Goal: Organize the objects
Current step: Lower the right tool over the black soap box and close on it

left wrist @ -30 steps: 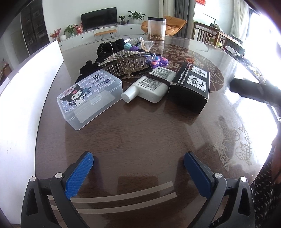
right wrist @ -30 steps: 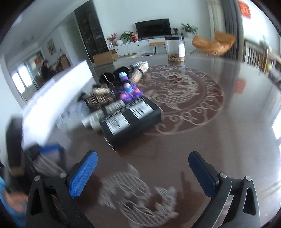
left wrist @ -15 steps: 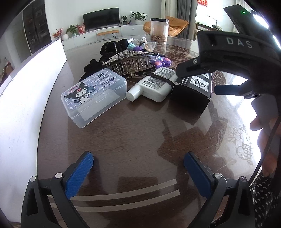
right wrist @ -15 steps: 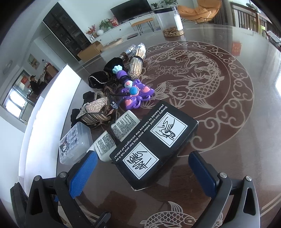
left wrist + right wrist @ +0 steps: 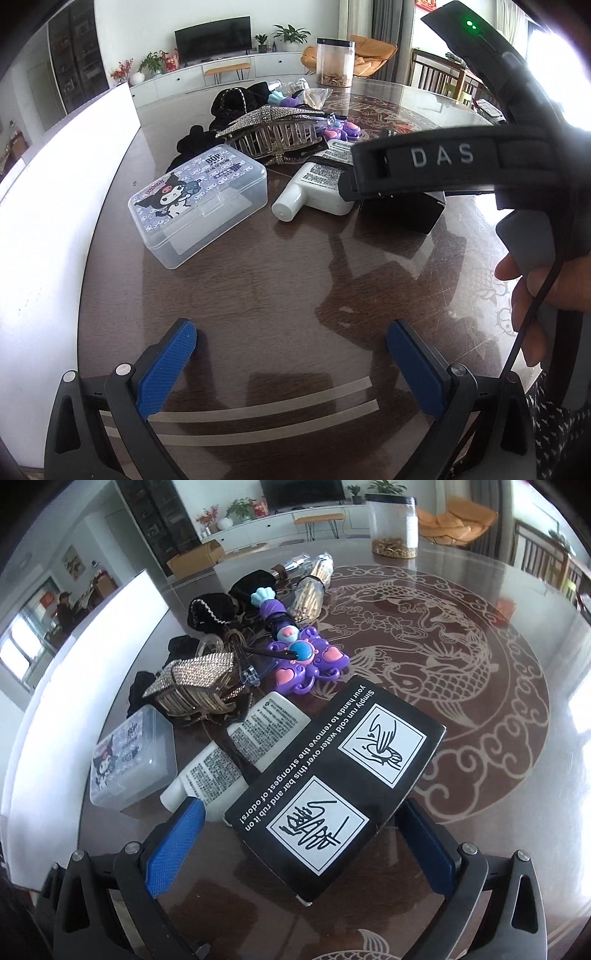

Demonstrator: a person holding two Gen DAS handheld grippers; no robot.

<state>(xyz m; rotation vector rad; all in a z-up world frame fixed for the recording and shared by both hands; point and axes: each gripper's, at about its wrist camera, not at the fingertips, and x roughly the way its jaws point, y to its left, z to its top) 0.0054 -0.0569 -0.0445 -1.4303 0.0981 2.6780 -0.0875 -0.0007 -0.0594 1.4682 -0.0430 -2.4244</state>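
1. The left gripper (image 5: pixel 291 363) hangs low over a bare part of the dark tabletop (image 5: pixel 258 295), at the bottom of its view; its jaws are wide open and hold nothing.
2. The right gripper (image 5: pixel 301 843) has its jaws open too, and the near end of the black box (image 5: pixel 334 786) lies between the two blue pads. I cannot tell if the pads touch the box.
3. The box lies flat on the tabletop in the lower centre of the right view, with white printed pictures on its top face.
4. Just left of the box lies a white bottle (image 5: pixel 236 753) on its side, touching the box edge.
5. Further left, a clear plastic case (image 5: pixel 131 757) with a cartoon label stands at the left of the frame.
6. Above the bottle sits a glittering hair claw (image 5: pixel 195 683), and to the right of it a purple toy (image 5: pixel 303 661).
7. In the left view, the right gripper body marked "DAS" fills the upper right, and a hand (image 5: pixel 535 295) holds it at the right edge.
8. A clear jar (image 5: pixel 393 528) stands far away at the top of the right view.
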